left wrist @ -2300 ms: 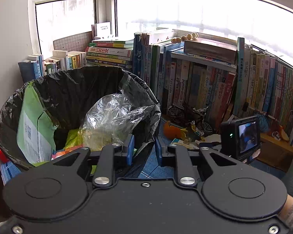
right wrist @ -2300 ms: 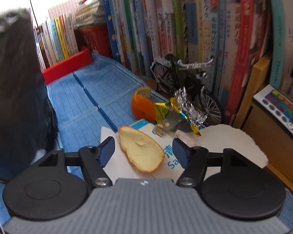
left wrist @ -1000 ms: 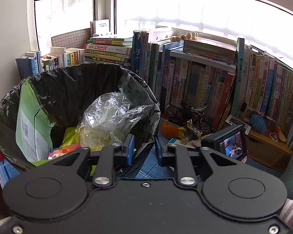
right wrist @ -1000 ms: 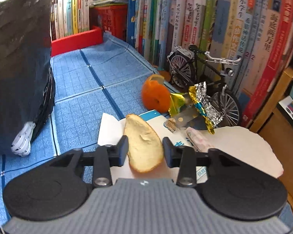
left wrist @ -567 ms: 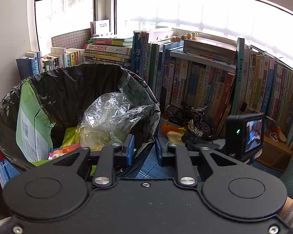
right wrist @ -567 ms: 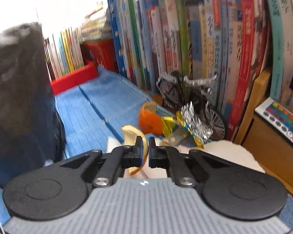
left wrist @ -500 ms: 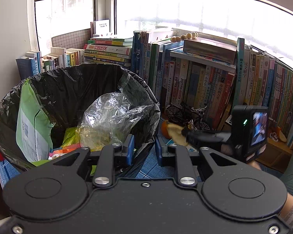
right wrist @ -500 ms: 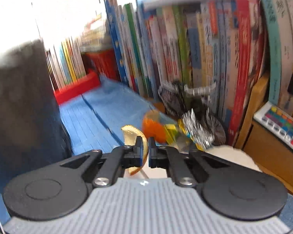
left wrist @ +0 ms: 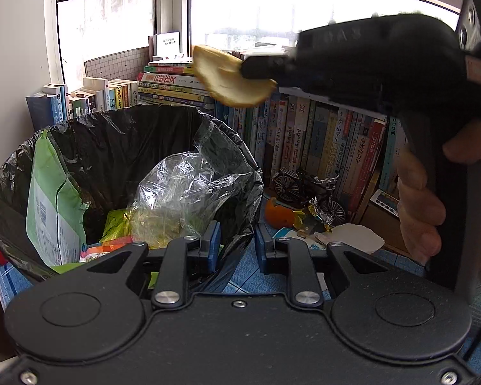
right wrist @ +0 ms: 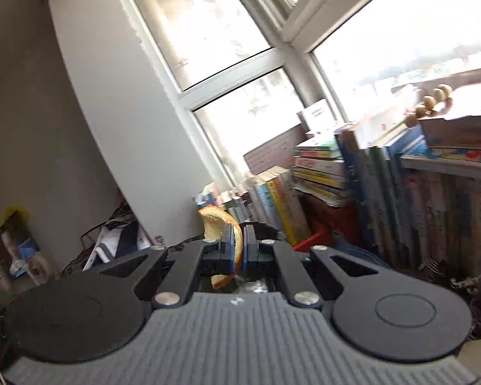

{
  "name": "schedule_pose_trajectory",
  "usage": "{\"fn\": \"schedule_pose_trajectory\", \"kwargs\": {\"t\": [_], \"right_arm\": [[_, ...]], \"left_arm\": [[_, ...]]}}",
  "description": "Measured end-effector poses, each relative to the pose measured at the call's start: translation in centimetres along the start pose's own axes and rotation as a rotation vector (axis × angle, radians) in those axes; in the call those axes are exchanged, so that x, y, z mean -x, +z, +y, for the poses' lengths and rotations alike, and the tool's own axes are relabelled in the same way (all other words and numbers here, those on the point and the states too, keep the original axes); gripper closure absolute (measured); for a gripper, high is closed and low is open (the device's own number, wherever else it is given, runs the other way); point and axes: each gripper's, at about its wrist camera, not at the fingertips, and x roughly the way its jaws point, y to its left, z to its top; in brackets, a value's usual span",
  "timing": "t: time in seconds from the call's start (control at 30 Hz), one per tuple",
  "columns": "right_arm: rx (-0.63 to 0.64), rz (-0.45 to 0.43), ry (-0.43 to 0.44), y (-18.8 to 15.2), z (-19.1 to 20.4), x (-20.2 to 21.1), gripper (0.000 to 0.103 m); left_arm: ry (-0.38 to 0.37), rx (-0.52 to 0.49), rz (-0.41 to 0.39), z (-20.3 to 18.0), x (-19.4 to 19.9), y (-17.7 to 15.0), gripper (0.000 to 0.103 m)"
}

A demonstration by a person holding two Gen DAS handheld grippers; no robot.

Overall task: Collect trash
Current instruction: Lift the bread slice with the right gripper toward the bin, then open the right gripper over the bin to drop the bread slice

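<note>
Both pads of the right gripper (right wrist: 237, 252) are clamped flat on the orange peel (left wrist: 229, 78), which sticks out past the fingertips, up above the black-lined trash bin (left wrist: 122, 131); left gripper (left wrist: 237, 247), jaws narrow, pinches the bin liner's rim

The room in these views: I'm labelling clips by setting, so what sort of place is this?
Probably a home study nook in a bay window. Rows of books line the sill below large windows, a model bicycle stands among them, and a lined trash bin sits on the blue surface.
</note>
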Motion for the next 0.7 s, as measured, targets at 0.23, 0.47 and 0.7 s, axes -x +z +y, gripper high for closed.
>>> {"fn": "schedule_pose_trajectory", "kwargs": {"t": [0.23,0.47,0.7], "right_arm": [[0.067,0.117,0.059,-0.8,2.4,-2.2,0.085],[0.048,0.115,0.018,-1.0,1.6,-1.2,0.08],[0.027,0.08,-0.052,-0.7,0.4,0.0,0.06]], "left_arm": [[-0.004,0.005,0.002,0.0,0.0,0.0,0.081],[-0.001,0.005,0.002,0.0,0.0,-0.1,0.081],[0.003,-0.001,-0.001,-0.1,0.1,-0.1,0.077]]}}
